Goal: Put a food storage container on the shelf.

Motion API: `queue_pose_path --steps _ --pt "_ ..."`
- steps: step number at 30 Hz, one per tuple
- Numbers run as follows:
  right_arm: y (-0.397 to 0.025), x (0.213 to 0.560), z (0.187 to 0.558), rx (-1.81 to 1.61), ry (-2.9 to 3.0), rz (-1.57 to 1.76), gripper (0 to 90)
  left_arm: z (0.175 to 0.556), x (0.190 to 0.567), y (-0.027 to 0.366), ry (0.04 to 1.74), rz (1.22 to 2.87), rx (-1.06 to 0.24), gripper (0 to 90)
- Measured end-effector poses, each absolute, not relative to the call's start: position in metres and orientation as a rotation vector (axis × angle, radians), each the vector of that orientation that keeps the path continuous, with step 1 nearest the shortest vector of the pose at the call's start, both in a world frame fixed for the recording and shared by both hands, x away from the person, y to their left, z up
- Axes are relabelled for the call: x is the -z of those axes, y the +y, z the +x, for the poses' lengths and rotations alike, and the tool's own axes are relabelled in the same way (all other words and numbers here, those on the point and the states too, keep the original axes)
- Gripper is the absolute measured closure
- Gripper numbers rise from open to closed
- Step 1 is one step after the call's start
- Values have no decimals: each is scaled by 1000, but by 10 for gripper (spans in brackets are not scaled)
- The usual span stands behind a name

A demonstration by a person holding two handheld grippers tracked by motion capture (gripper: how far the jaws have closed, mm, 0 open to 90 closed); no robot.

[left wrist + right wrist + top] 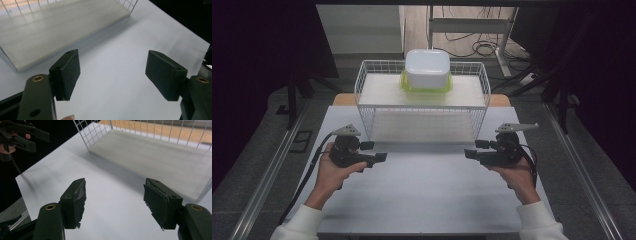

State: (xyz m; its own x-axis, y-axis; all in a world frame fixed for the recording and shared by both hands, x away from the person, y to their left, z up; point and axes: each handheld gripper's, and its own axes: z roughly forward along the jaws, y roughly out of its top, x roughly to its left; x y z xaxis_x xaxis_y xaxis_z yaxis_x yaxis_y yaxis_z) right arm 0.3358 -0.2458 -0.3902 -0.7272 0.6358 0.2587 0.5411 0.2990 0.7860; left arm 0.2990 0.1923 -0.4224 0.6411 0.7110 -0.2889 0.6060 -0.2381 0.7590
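Both tongs, left tongs and right tongs, are hovering wide open and empty. The white container is sitting far, centred on the wire rack, equally distant from each.

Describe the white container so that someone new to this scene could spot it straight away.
Start at the white wire rack standing at the far side of the white table. On its upper shelf, right of the middle, sits the white container, a rounded box resting upside down on its lime-green lid. That green rim is the one bright colour there.
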Motion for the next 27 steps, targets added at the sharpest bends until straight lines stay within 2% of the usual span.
queue_pose_path --steps 12,27 --pt "-249 439 325 -1283 2527 1212 310 287 453 201 1100 1970 -131 270" --pt "-253 438 323 -1309 2485 1210 294 289 454 204 1106 1961 -143 261"
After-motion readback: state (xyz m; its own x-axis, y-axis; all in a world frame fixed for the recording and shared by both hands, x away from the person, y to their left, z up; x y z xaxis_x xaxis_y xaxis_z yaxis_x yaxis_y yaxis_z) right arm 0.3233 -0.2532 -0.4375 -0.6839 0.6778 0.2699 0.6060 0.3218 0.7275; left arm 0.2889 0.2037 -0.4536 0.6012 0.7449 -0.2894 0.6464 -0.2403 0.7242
